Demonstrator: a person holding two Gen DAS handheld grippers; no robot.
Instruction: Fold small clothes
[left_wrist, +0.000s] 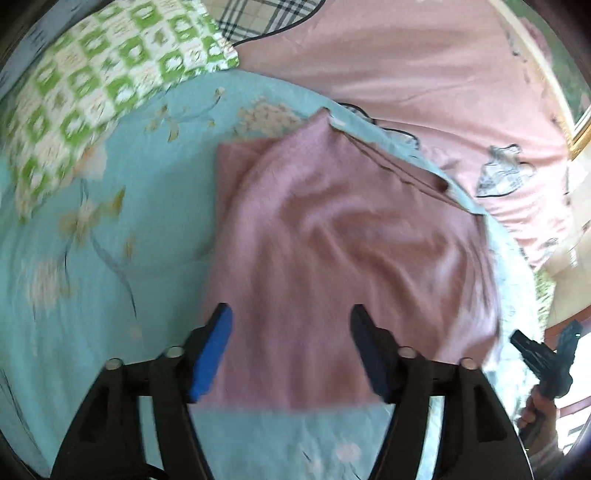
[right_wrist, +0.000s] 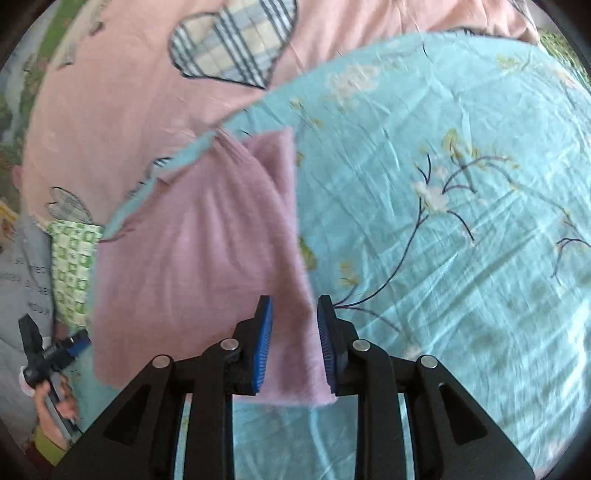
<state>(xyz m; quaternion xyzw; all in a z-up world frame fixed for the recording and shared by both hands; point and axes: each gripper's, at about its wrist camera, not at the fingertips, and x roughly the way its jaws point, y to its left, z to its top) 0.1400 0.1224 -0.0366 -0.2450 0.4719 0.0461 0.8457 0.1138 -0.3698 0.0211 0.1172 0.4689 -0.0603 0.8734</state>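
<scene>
The pink cloth (left_wrist: 332, 251) lies on the blue flowered bedsheet (left_wrist: 110, 258), partly folded, with wrinkles in the middle. The left tongs (left_wrist: 291, 347) are wide open above its near edge and hold nothing. The right tongs (right_wrist: 294, 343) stand a little apart, with the near right corner of the cloth between them; I think they do not pinch it yet. If they close on one layer only, the fold may open or become crooked.
</scene>
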